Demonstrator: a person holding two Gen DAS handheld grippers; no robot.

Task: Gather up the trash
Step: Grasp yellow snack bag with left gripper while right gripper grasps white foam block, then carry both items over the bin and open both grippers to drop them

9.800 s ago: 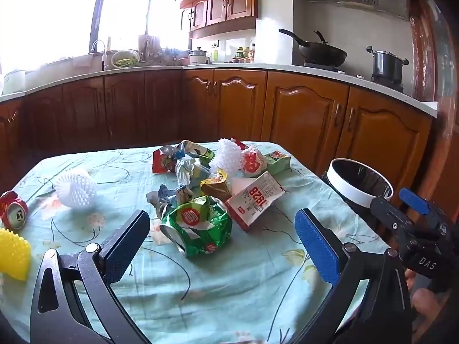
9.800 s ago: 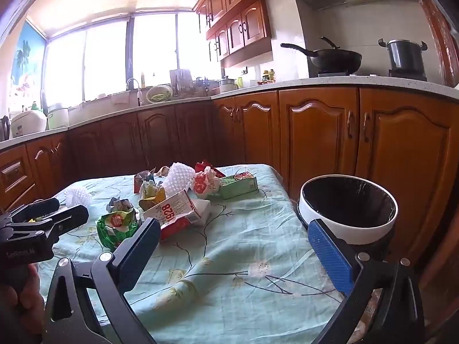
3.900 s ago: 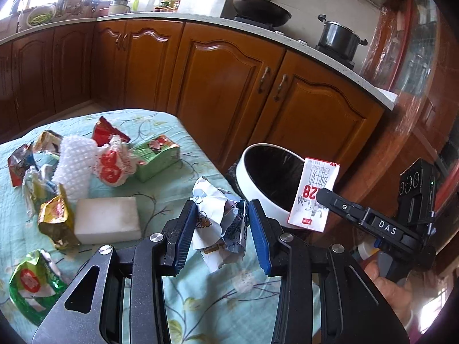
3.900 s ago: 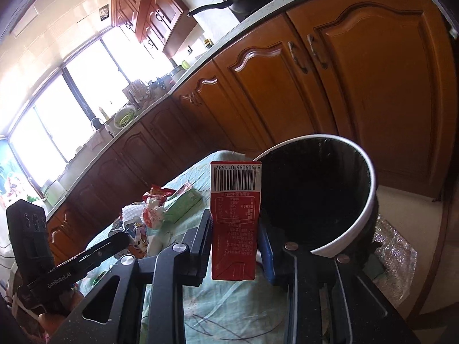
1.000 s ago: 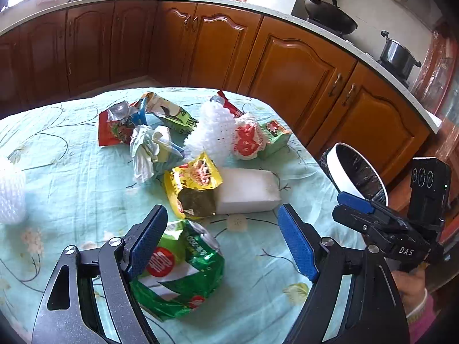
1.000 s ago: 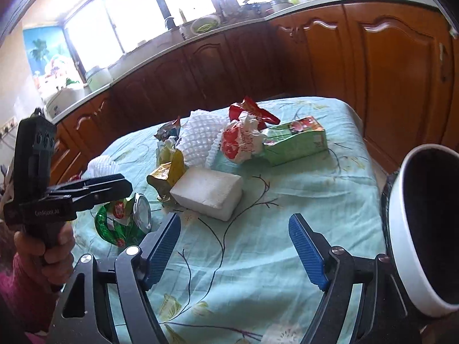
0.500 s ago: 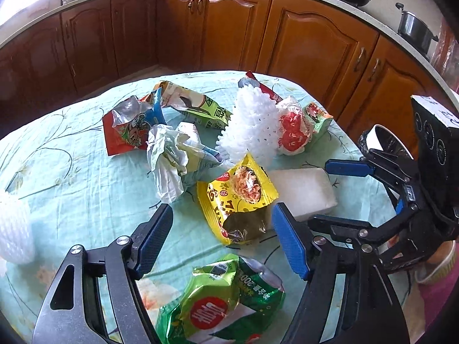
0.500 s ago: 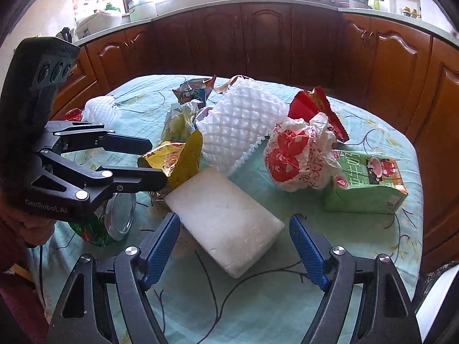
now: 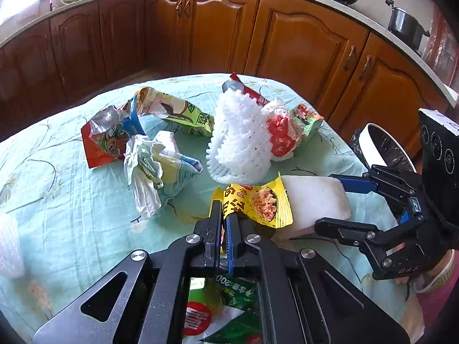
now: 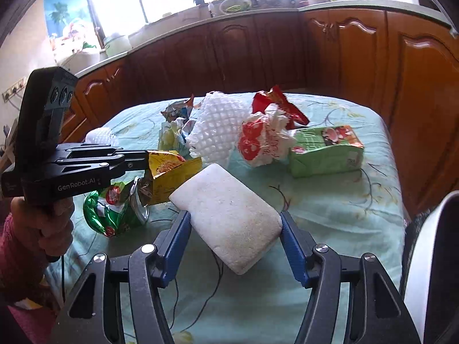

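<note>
A yellow snack wrapper (image 9: 259, 202) is being pinched at its edge by the left gripper (image 9: 223, 223), its jaws nearly together on the foil, just above the tabletop (image 9: 71, 200). Beside it, the right gripper (image 10: 233, 239) is straddling a white foam block (image 10: 229, 215), both blue pads touching its sides. Around them are lying a green crushed packet (image 10: 114, 209), a white foam net (image 9: 238, 140), a green carton (image 10: 327, 150) and crumpled wrappers, with the white-rimmed bin (image 9: 378, 150) standing just off the tabletop's right edge.
</note>
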